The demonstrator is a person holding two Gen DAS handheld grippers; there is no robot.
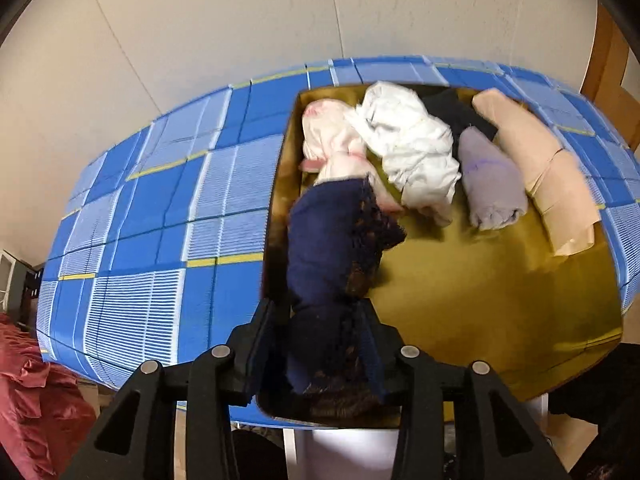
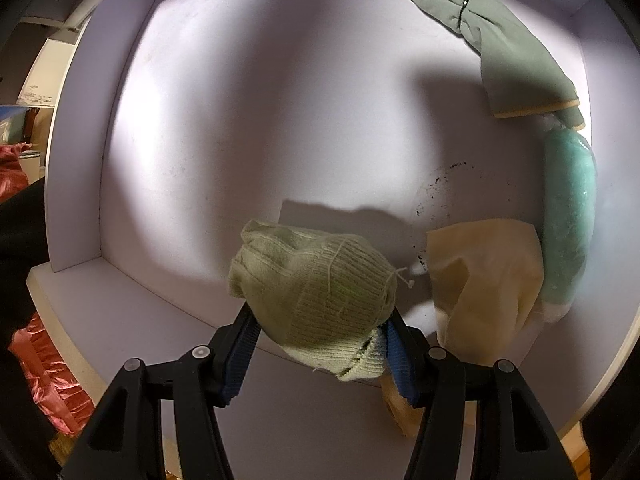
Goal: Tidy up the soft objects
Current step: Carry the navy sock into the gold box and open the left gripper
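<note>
Navy cloth with dark lace trim (image 1: 332,248) lies between the fingers of your left gripper (image 1: 320,344), at the near left corner of the gold-coloured tray (image 1: 480,300). The jaws stand close on both sides of the cloth, but you cannot tell from this view whether the pads press on it or have let it go. The cloth reaches from the jaws toward the far side, along the left wall of the tray. Just beyond it lies a pale pink bundle (image 1: 328,140), touching its far end. To the right of the pink one sits a crumpled white cloth (image 1: 412,144), then a rolled lavender piece (image 1: 488,180), and at the far right a long beige roll (image 1: 536,160). A black item (image 1: 452,112) shows behind the white and lavender ones. The tray rests on a blue checked cover (image 1: 160,200).

Your right gripper (image 2: 320,328) holds a pale green knitted piece (image 2: 316,292) firmly, the jaws half wide around it, over a white box (image 2: 240,120). Near to its right lies a cream cloth (image 2: 488,280), with a turquoise bundle (image 2: 568,232) touching it along the right wall. A sage green roll (image 2: 488,28) lies at the far right corner.
</note>
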